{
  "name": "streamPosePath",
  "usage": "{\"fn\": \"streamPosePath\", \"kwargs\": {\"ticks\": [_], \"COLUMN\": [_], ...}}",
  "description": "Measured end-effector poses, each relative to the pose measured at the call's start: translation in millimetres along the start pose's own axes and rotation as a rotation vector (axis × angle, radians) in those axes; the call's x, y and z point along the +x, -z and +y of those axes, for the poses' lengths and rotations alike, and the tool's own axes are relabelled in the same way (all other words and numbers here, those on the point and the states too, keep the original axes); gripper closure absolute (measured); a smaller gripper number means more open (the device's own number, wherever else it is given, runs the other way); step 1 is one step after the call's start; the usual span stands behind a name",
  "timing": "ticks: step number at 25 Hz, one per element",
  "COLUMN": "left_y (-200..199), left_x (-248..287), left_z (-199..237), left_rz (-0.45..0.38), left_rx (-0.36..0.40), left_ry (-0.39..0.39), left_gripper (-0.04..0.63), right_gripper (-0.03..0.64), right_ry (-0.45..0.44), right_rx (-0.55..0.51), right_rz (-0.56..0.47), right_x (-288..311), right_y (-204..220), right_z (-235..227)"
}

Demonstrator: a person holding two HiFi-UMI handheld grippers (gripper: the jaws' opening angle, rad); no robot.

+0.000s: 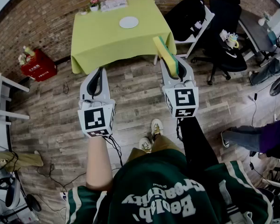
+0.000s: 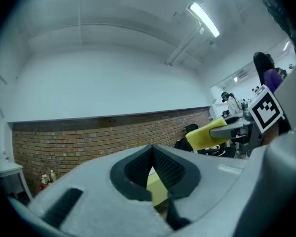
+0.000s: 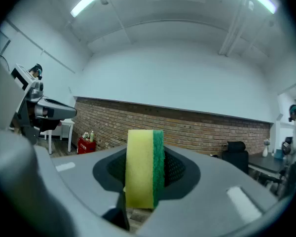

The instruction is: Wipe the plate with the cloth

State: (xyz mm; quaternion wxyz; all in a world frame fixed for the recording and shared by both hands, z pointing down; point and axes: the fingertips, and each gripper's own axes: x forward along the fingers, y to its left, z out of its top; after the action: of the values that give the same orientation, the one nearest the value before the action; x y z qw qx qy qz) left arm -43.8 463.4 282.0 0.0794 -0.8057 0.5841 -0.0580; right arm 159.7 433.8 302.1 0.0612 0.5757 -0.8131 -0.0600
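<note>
Red crate: on the wooden floor by the brick wall, far left, with a bunch of flowers at its top edge (contents otherwise too small to tell).

Flower pot: at the back left of the table, small, with pink blooms in it.

Left gripper: held out over the floor, short of the table; jaws closed tip to tip, with nothing between the pads, only a sliver of green tablecloth seen past them in the left gripper view.

Table: draped in a yellow-green cloth that hangs down on the near side, set against the brick wall.

Plate: white and round, flat on the tablecloth towards the back of the table, well apart from both grippers.

Sponge: yellow with a green scouring face, standing on edge between the right jaws and sticking out beyond their tips, near the table's front right corner.

Right gripper: clamped on the sponge, one pad on the yellow side and one on the green.

Backpack: black, resting on the seat of a white chair just right of the table.

Office chair: black, on castors, further right.
</note>
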Motion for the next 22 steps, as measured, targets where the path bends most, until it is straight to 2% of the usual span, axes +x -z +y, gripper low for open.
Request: {"fn": "streamPosePath", "kwargs": {"ticks": [6, 10, 15, 22], "left_y": [4.1, 11.1, 18.0, 18.8], "left_x": [-7.8, 0.3, 23.2, 71.9], "left_z": [0.3, -3.2, 1.7, 6.0], "left_rz": [0.003, 0.015, 0.023, 0.037], "left_rx": [-0.014, -0.023, -0.037, -0.032], "left_ry": [-0.001, 0.003, -0.001, -0.001], "left_gripper": [0.597, 0.597, 0.597, 0.595], "right_gripper": [0.486, 0.485, 0.485, 0.489], "right_ry": [-0.012, -0.035, -0.058, -0.086], "right_rx": [-0.026, 0.005, -0.015, 0.019], "right_rz": [0.003, -0.016, -0.031, -0.035], "right_x": [-10.2, -4.9, 15.2, 63.0], "right_y": [1.7, 5.8, 5.8, 11.8], "right_z": [9.2, 6.8, 6.0, -13.3]}}
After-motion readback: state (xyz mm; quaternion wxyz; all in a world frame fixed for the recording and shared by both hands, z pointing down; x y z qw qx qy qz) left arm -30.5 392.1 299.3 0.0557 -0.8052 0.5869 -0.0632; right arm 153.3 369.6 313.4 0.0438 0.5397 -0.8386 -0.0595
